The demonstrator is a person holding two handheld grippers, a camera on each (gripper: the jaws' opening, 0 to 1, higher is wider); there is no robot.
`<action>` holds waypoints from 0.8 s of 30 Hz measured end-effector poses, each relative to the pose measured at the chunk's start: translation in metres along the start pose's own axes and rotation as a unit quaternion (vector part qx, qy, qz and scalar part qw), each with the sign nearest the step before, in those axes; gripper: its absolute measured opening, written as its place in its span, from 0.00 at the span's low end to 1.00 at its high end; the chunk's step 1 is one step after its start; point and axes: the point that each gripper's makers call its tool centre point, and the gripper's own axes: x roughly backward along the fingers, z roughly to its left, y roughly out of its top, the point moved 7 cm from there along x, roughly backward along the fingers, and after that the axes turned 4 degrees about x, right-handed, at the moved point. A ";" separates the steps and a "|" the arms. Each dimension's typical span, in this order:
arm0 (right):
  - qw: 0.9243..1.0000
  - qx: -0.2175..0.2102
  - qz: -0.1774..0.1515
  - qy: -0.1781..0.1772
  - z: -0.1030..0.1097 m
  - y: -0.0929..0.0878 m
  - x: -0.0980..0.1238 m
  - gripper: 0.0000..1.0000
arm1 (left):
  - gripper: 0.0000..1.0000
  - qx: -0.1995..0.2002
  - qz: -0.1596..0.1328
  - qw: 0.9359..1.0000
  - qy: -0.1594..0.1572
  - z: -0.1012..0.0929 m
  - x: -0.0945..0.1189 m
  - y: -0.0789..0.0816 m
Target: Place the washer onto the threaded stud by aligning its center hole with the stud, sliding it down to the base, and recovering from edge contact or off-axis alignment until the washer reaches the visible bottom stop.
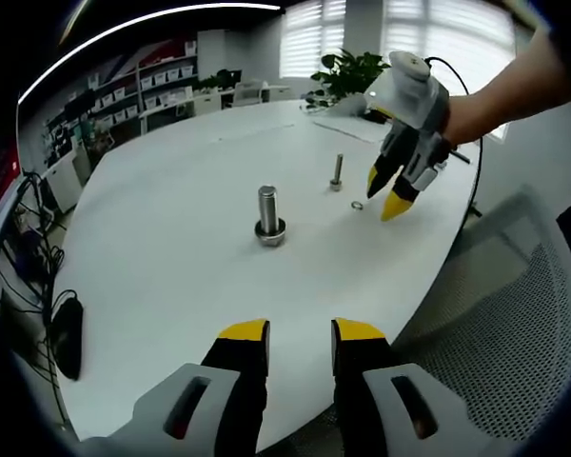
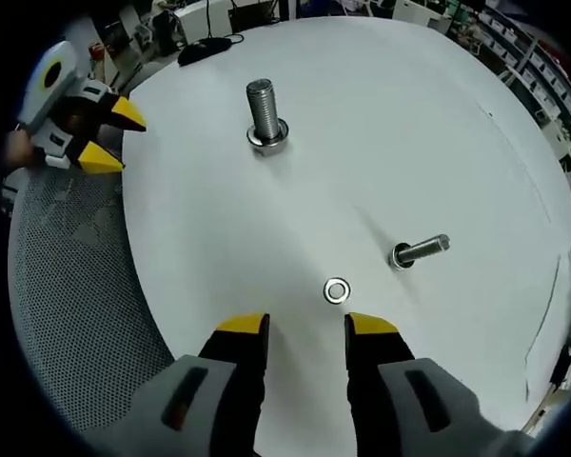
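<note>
Left gripper [image 1: 300, 331]: its 2 yellow-tipped jaws are standing apart with a narrow gap and gripping nothing; it is hovering over the near edge of the white table [image 1: 171, 248].
Right gripper [image 2: 306, 326]: its 2 jaws are standing moderately apart and holding nothing; the tips are hovering just short of the washer. In the left gripper view it is coming in from the right, held by a person's hand [image 1: 476, 109], tips pointing down at the tabletop.
Washer [image 2: 336, 290]: it is lying flat on the table, just ahead of the right gripper's tips, not on either stud. In the left gripper view it is showing as a small ring beside the right gripper's yellow tips.
Small threaded stud [image 2: 421, 251]: it is standing upright on its head just beyond the washer, near it but not touching.
Large bolt [image 2: 264, 116]: it is standing upright farther out on the table, with a nut or collar at its base, well apart from the washer.
Mesh chair [image 1: 514, 324]: it is sitting beside the table edge.
Far end: shelves [image 1: 147, 81] and a potted plant [image 1: 347, 71] are standing beyond the table.
</note>
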 end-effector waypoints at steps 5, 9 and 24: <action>1.000 -0.002 -0.012 0.000 0.003 0.004 0.001 0.35 | 0.24 -0.002 0.003 1.000 -0.002 -0.001 -0.001 -0.001; 1.000 0.004 -0.010 0.004 0.009 0.004 -0.002 0.35 | 0.24 -0.001 0.001 1.000 -0.001 0.000 0.000 0.000; 1.000 -0.004 -0.019 0.004 0.011 0.008 -0.002 0.37 | 0.24 -0.002 0.005 1.000 -0.001 -0.001 -0.001 -0.001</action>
